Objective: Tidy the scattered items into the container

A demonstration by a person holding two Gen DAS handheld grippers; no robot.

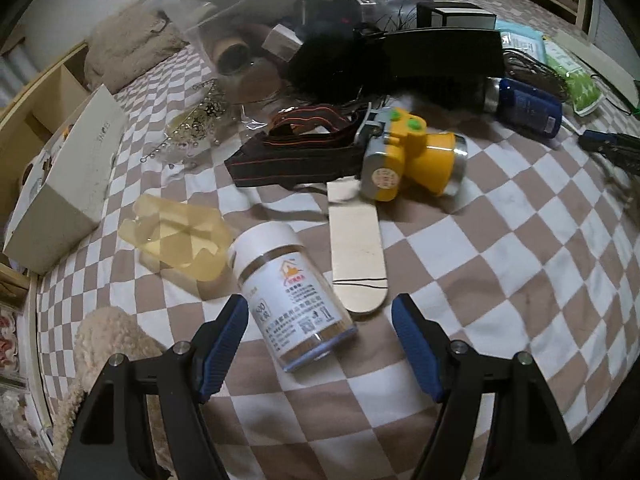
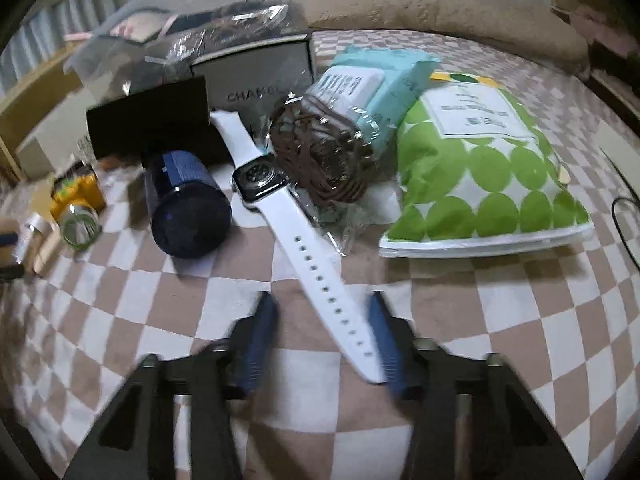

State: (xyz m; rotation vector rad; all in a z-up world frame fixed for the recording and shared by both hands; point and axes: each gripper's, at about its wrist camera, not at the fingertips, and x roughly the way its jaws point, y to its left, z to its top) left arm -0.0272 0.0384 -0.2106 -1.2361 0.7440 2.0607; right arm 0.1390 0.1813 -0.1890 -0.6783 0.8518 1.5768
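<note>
The left tool [image 1: 318, 320] is held open above the checkered bed cover [image 1: 500, 248], and one white toothpick jar [image 1: 290, 300] is seen lying on its side between the two blue pads [image 1: 224, 344], touched by neither. Just beside the jar, one flat wooden stick [image 1: 356, 252] is laid to its right and one pale yellow clear plastic piece [image 1: 176, 246] to its left. Farther off, one yellow headlamp [image 1: 412, 160] with a dark strap [image 1: 296, 148] is seen, and one dark blue can [image 1: 524, 106] lies at the far right. One white box [image 1: 68, 196] is placed at the left edge. One clear plastic container [image 1: 224, 20], tipped on its side at the far end, is already filled with dark items.

The right tool [image 2: 322, 334] is also held open, its fingers blurred, and the near end of one white-strapped smartwatch [image 2: 296, 224] is seen lying between them; whether it is touched cannot be told. Beside the watch, one bagged brown cord bundle [image 2: 324, 160] is seen to the right and the blue can [image 2: 188, 200] to the left. One green-dotted packet [image 2: 488, 176] and one teal packet [image 2: 380, 84] are laid at the far right.
</note>
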